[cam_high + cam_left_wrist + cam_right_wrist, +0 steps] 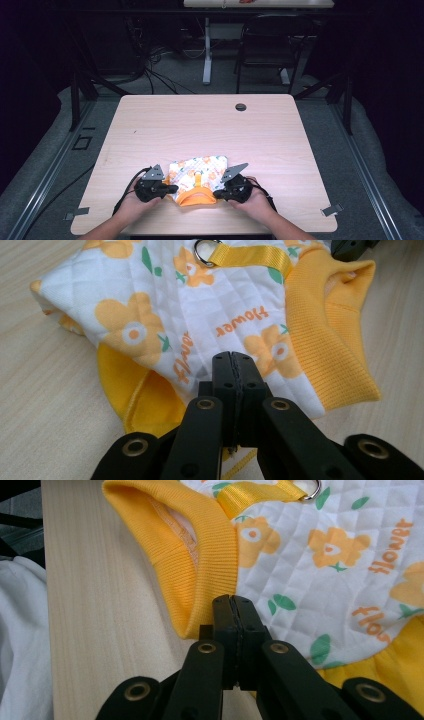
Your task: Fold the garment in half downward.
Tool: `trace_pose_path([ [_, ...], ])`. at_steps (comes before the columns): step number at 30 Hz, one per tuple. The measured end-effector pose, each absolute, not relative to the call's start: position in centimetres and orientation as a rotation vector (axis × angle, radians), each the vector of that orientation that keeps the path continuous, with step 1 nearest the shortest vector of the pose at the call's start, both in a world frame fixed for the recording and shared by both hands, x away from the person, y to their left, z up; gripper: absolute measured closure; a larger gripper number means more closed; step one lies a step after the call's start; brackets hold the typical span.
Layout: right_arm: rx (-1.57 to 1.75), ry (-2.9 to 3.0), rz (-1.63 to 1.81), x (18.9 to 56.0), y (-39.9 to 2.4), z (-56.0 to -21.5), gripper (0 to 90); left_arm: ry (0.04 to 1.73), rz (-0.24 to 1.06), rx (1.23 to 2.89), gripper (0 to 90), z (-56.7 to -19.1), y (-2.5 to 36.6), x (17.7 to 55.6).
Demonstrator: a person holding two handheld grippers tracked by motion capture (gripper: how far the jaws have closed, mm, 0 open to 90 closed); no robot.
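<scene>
high: flower-print garment (197,176) on table (210,125) near front edge, between left gripper (170,189) and right gripper (216,193) | left gripper view: jaws clenched, nothing between, tips over quilted fabric by yellow trim | right gripper view: jaws clenched, empty, at yellow ribbed collar (195,545)

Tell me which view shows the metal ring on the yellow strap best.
The left gripper view: the metal ring sits near the top edge, nearly whole, at the end of the yellow strap. The right gripper view cuts the ring off at its top edge. In the high view it is too small to make out.
</scene>
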State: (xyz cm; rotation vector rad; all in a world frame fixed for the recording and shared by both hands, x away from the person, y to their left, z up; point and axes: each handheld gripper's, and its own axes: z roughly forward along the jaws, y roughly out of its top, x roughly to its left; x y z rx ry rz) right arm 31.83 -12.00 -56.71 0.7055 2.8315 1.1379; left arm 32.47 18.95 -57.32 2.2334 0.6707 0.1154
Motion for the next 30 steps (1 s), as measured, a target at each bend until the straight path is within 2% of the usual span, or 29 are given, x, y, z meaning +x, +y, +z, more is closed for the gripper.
trace_pose_path([
  [30, 0.818, 2.760, 1.135, 34.6, -12.0, -56.8, 90.0, 0.788, 0.152, 2.171, 90.0, -57.6, 18.3, 36.2],
])
